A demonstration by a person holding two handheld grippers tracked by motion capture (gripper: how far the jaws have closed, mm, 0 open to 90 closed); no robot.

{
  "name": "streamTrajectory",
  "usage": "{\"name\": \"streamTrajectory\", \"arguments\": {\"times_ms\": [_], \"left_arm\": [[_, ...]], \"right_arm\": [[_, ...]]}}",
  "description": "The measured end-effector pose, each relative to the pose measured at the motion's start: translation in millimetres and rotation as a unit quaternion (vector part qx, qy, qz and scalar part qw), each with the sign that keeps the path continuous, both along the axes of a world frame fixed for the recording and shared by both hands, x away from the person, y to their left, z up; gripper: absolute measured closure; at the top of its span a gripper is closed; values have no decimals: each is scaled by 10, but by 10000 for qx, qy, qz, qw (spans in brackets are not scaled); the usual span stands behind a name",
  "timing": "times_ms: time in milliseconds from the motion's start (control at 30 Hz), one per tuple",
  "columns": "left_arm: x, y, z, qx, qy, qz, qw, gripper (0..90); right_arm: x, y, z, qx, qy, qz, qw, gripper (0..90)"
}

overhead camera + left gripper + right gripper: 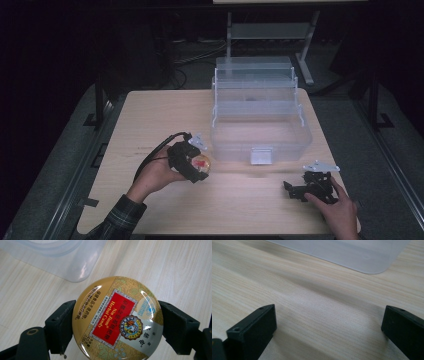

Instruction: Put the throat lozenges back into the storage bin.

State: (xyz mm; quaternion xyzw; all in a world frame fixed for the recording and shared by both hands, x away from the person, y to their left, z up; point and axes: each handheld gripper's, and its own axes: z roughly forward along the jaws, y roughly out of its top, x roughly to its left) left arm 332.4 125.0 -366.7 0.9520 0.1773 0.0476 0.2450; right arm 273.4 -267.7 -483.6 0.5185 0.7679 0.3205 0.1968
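While the left gripper [196,167] pinches a round candy tin [117,318] at the clear box's [260,131] eight o'clock, the right gripper [329,330], jaws spread, rests at its five o'clock.

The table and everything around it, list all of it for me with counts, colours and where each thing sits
Table: one, pale wood, centre of the high view.
Box: one, clear plastic, lid open, far right part of the table.
Tin: one, round, gold with a red label, held above the table just left of the box.
Frame: one, grey metal, on the floor beyond the table.
Cables: several, dark, on the floor beyond the table.
Left hand-held gripper: one, black, shut on the tin.
Right hand-held gripper: one, black, open, low over the near right table.
Hands: left, right, near edge; left sleeve dark plaid.
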Motion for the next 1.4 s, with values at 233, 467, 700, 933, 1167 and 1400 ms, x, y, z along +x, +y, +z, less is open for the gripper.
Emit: {"name": "streamTrajectory", "arguments": {"times_ms": [233, 467, 700, 933, 1167, 1400], "left_arm": [[46, -35, 54, -34, -12, 7, 10000, 198], [105, -64, 112, -54, -39, 1, 10000, 198], [155, -96, 188, -63, -63, -7, 10000, 198], [223, -154, 272, -90, -101, -52, 9999, 198], [265, -228, 323, -94, -113, -92, 9998, 198], [323, -289, 361, -84, -128, -129, 9998, 198]], "right_arm": [[0, -1, 0, -3, -4, 6, 10000, 0], [0, 0, -1, -2, -17, -2, 10000, 0], [0, -2, 0, -14, -15, 7, 10000, 0], [0, -1, 0, -6, -5, 2, 10000, 0], [0, -1, 0, -4, -5, 2, 10000, 0], [0, -1, 0, -4, -5, 4, 10000, 0]]}}
